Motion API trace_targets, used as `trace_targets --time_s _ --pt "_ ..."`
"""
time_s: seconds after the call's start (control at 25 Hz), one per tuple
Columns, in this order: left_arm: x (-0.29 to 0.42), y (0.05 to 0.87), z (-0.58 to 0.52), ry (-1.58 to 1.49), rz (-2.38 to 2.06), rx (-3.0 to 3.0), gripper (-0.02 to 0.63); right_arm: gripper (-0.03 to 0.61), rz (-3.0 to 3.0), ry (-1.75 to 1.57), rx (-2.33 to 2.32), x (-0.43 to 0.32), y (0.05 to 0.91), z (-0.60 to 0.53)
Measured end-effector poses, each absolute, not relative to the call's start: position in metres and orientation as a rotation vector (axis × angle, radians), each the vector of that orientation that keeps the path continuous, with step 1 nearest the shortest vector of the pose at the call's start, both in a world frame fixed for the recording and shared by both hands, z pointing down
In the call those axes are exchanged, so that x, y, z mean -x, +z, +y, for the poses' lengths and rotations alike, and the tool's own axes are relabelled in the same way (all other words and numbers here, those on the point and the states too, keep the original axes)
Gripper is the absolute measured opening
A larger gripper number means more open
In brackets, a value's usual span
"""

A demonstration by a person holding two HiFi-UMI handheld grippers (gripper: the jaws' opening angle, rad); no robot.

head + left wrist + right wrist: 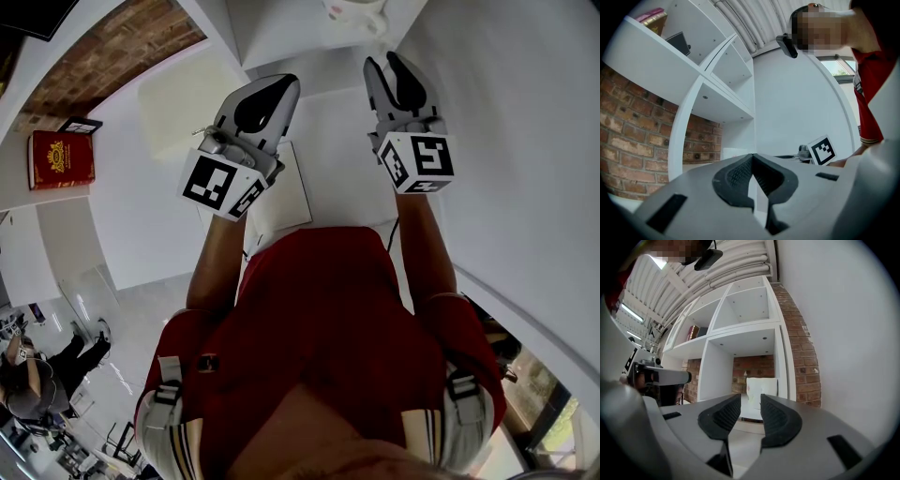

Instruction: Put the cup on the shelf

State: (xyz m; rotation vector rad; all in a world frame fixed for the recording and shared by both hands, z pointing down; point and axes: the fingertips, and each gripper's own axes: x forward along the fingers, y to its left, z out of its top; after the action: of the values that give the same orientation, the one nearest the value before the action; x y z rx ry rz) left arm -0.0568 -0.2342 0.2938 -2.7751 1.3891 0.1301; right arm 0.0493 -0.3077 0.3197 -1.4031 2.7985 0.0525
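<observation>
A white cup stands upright on the floor of a lower shelf compartment, with brick wall behind it. In the head view the cup shows only partly, at the top edge. My right gripper is open and empty, a little short of the cup and pointing level at it. The cup shows through the gap between the jaws without touching them. In the head view the right gripper sits just below the cup. My left gripper is shut with nothing in it, and in the head view the left gripper is to the left of the right one.
The white shelf unit has several open compartments. A red book lies on a shelf at the left. A white board shows under the left gripper. The white side wall runs close on the right. People stand far below at the left.
</observation>
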Motion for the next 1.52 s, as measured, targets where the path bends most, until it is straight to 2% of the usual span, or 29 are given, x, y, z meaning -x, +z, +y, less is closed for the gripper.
trace_targets --time_s 0.72,1.52 --pt "0.052 0.285 -0.206 0.153 1.361 2.766 0.006 0.022 2.824 0.047 1.234 -0.026 0.304 -0.241" --pt "0.061 0.286 -0.177 0.181 1.356 2.771 0.006 -0.003 2.832 0.091 1.195 -0.010 0.295 -0.197"
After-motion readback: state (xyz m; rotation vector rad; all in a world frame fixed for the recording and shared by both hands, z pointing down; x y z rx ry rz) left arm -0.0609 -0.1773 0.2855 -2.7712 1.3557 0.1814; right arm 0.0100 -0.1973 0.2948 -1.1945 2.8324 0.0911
